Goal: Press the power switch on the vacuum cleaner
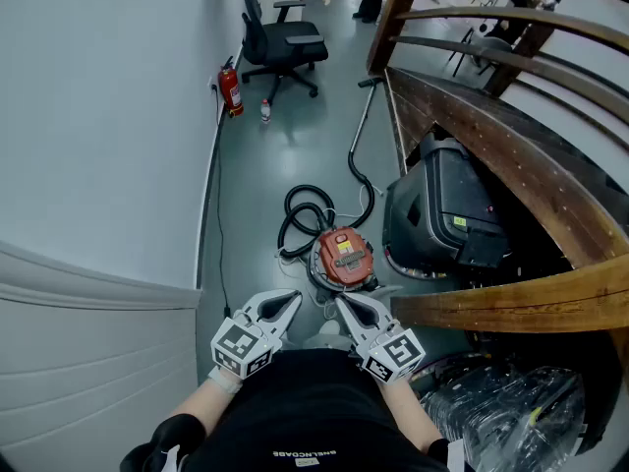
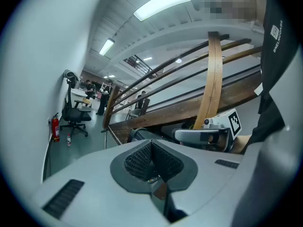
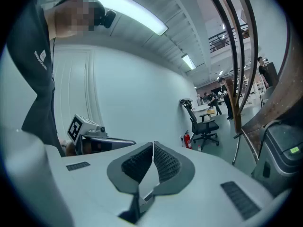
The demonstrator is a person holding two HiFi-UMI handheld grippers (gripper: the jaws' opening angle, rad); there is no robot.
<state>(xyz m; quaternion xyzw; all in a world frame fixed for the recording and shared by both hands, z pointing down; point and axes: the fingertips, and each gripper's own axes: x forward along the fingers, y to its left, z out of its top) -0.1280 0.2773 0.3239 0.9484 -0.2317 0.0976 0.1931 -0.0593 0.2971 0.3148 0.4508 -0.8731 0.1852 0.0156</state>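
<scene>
The vacuum cleaner (image 1: 343,258), a round canister with an orange-red top, stands on the grey floor just ahead of me. Its black hose (image 1: 300,216) coils to its left, and a metal wand (image 1: 361,136) runs away from it. My left gripper (image 1: 291,300) and right gripper (image 1: 343,305) are held side by side near my body, short of the canister and touching nothing. In the left gripper view the left gripper (image 2: 151,144) has its jaws together and empty. In the right gripper view the right gripper (image 3: 153,146) is likewise shut with nothing held.
A black floor machine (image 1: 447,212) sits right of the vacuum under a curved wooden stair rail (image 1: 511,155). A plastic-wrapped bundle (image 1: 496,403) lies at the lower right. The white wall (image 1: 108,146) runs along the left, with a fire extinguisher (image 1: 231,90), a bottle (image 1: 264,111) and an office chair (image 1: 282,42) farther off.
</scene>
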